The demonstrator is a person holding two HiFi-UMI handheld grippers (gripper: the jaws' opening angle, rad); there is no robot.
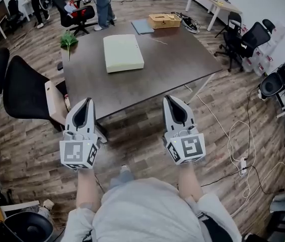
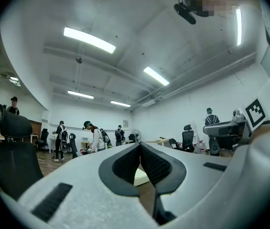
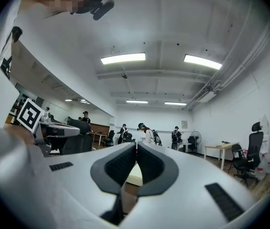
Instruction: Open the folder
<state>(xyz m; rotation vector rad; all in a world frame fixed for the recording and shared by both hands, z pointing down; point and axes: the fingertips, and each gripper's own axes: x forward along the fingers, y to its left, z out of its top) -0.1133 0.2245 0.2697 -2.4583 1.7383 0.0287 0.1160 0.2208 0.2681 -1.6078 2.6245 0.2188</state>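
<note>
Head view: folder (image 1: 123, 53) lies flat and closed mid-tabletop (image 1: 183, 64). Its long axis runs away from the person, far end skewed slightly left. Left claw (image 1: 87, 101) and right claw (image 1: 168, 98) hover by the near edge, well short of it.
Left gripper view: tips pressed together, nothing between.
Right gripper view: same, pressed together, empty.
</note>
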